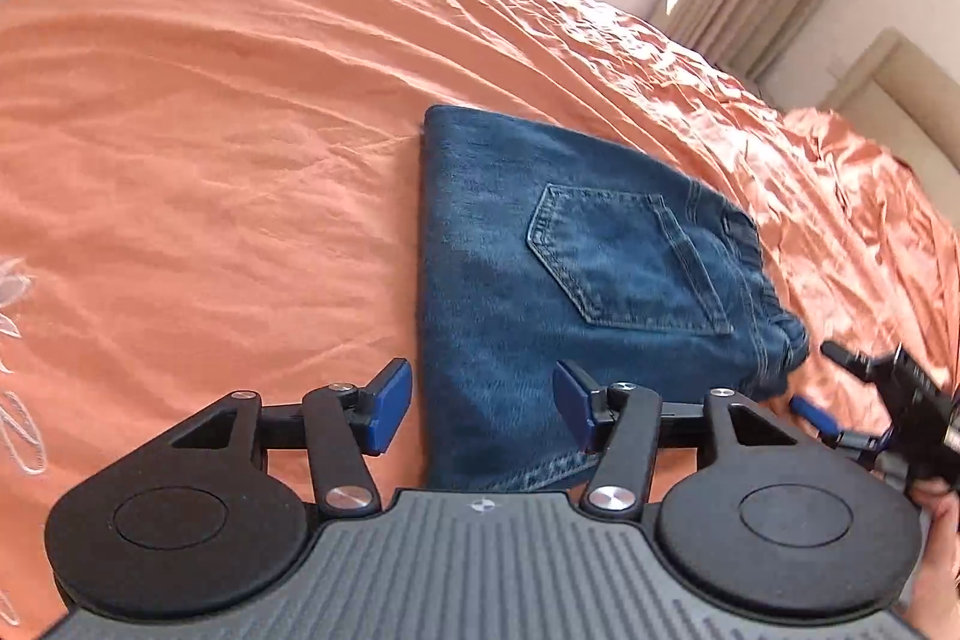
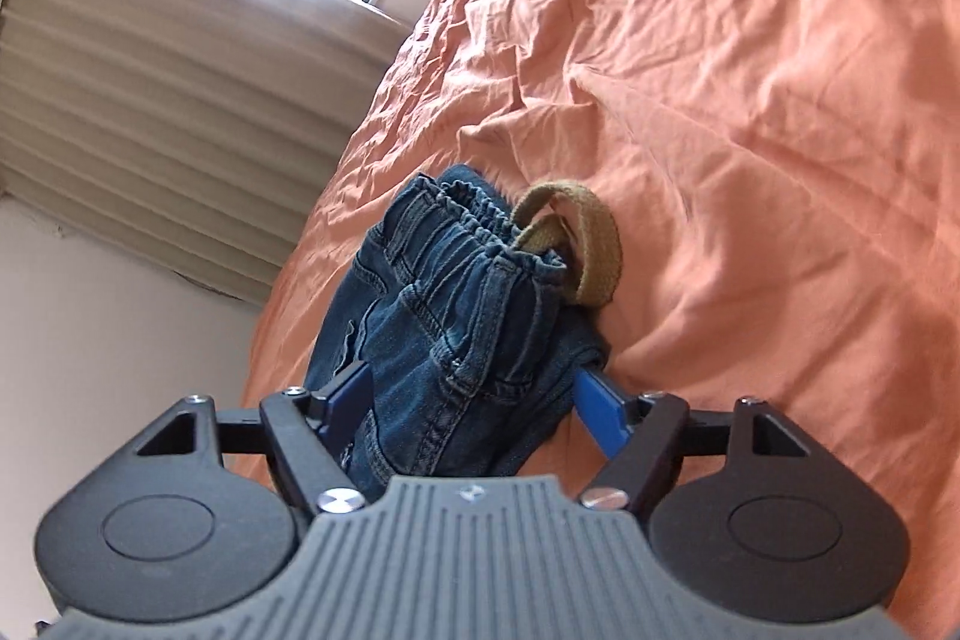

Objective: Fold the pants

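Folded jeans (image 1: pixel 540 280): on orange bedspread (image 1: pixel 210 130). Left gripper (image 1: pixel 480 409), right gripper (image 2: pixel 480 403): jaws apart, gripping nothing. You needed clean withdrawal, bundle undisturbed.

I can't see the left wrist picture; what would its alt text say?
A folded pair of blue jeans, back pocket up, lies on a wrinkled orange bedspread. The left tongs hover open over its near edge, gripping nothing. The right tongs show at the right edge; curtains and a bright window lie beyond.
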A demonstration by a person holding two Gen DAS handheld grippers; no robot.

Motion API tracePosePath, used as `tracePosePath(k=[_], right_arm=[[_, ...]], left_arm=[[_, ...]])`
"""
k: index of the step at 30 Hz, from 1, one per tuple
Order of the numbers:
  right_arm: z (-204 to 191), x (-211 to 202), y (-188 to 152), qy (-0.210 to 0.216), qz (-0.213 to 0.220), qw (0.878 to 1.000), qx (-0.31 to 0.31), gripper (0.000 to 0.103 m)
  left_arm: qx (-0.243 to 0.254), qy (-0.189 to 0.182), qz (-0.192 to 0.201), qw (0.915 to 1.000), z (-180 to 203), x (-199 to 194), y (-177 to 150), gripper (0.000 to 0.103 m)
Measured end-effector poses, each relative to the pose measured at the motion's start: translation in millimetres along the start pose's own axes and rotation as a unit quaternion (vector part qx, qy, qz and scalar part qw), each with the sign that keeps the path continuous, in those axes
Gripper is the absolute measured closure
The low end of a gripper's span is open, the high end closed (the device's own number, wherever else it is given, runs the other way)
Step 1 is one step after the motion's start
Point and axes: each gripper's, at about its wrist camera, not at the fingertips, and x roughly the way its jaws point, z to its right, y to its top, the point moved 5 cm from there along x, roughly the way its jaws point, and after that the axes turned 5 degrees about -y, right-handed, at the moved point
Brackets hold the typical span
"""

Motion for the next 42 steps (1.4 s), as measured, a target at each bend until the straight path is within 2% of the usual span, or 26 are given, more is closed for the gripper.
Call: tracePosePath(k=[3, 4, 6, 10, 17, 24, 26, 27, 29, 31, 32, 33, 38, 42], right_arm=[[5, 7, 0, 0.002, -0.009, 1.000, 0.017, 0.031], [6, 11, 0, 0.000, -0.011, 1.000, 0.020, 0.030], [7, 16, 1, -0.002, -0.012, 1.000, 0.023, 0.028], [11, 27, 5, 0.000, -0.011, 0.999, 0.039, 0.023], [6, 43, 4, -0.009, 0.004, 1.000, 0.017, 0.023], [5, 58, 14, -0.023, 0.028, 0.999, 0.003, 0.038], [9, 60, 16, -0.021, 0.031, 0.999, 0.013, 0.048], [10, 60, 17, -0.018, 0.032, 0.999, 0.017, 0.050], [9, 58, 17, -0.009, 0.032, 0.999, 0.014, 0.059], [7, 54, 16, 0.000, 0.037, 0.999, 0.005, 0.067], [4, 52, 15, 0.004, 0.039, 0.999, 0.000, 0.073], [2, 50, 15, 0.007, 0.041, 0.999, -0.004, 0.074], [-34, 34, 17, 0.001, 0.049, 0.998, -0.050, 0.079], [-92, 20, 16, 0.015, 0.053, 0.993, -0.107, 0.080]], left_arm=[[-0.042, -0.003, -0.003, 0.9991, -10, 21, 11, 0.035], [-0.050, -0.003, -0.004, 0.9987, -12, 28, 13, 0.028], [-0.058, 0.001, -0.008, 0.9983, -16, 41, 17, 0.023], [-0.064, 0.003, -0.020, 0.9977, -25, 63, 24, 0.023], [-0.072, -0.037, -0.028, 0.9963, -43, 96, 39, 0.023], [-0.065, -0.079, -0.021, 0.9945, -51, 118, 52, 0.023], [-0.060, -0.087, -0.019, 0.9942, -51, 121, 55, 0.027], [-0.058, -0.092, -0.019, 0.9939, -51, 122, 56, 0.032], [-0.059, -0.101, -0.018, 0.9929, -51, 124, 57, 0.051], [-0.062, -0.096, -0.016, 0.9933, -50, 125, 59, 0.078], [-0.060, -0.094, -0.014, 0.9936, -49, 124, 61, 0.087], [-0.054, -0.091, -0.010, 0.9943, -47, 121, 62, 0.093], [-0.008, -0.076, 0.004, 0.9971, -32, 101, 76, 0.097], [0.021, -0.069, 0.008, 0.9974, -22, 82, 86, 0.097]])
